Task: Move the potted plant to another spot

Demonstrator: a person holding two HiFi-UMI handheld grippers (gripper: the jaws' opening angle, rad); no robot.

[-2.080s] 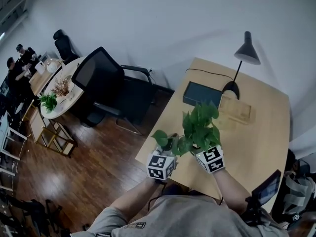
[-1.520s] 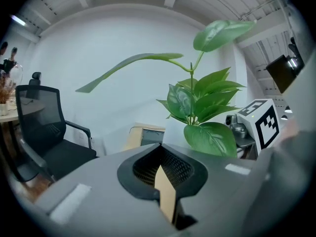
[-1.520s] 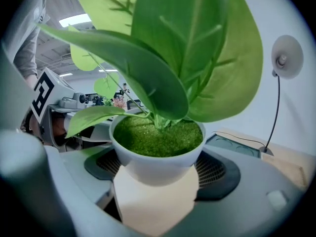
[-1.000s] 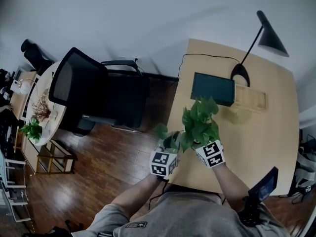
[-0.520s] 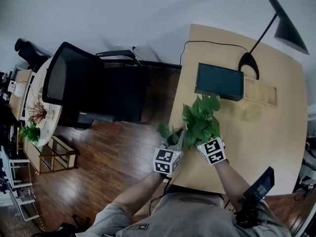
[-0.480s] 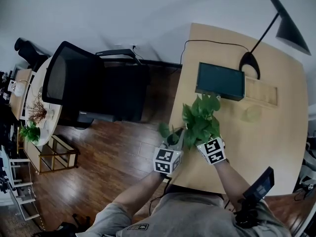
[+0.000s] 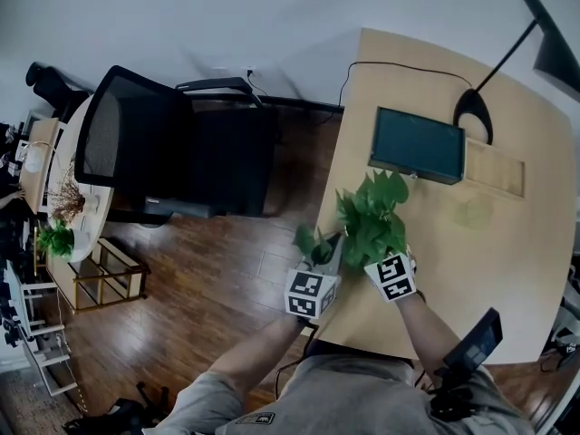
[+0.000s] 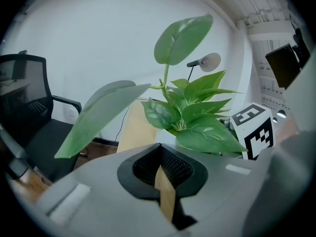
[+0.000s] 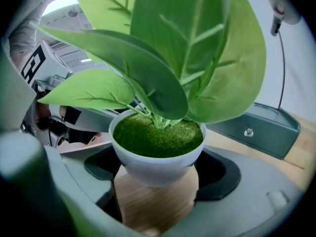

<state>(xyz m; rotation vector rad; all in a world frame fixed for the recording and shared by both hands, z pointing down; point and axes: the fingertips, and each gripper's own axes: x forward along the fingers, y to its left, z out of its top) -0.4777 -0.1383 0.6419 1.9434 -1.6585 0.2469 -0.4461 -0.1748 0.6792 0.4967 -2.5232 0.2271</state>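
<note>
Head view — potted plant [image 7: 372, 225], wooden desk [image 7: 507, 261], plank floor [image 7: 208, 288]

Potted plant [image 7: 373, 223] above wooden desk [image 7: 480, 270]

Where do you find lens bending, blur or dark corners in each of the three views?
Head view: even light, no dark corners, but the desk edges bow outward. Left gripper view: black corners; the nearest leaf is soft, while the farther leaves look sharper. Right gripper view: dark corners too; the pot is sharp and well lit, and big leaves hide most of the background.
</note>
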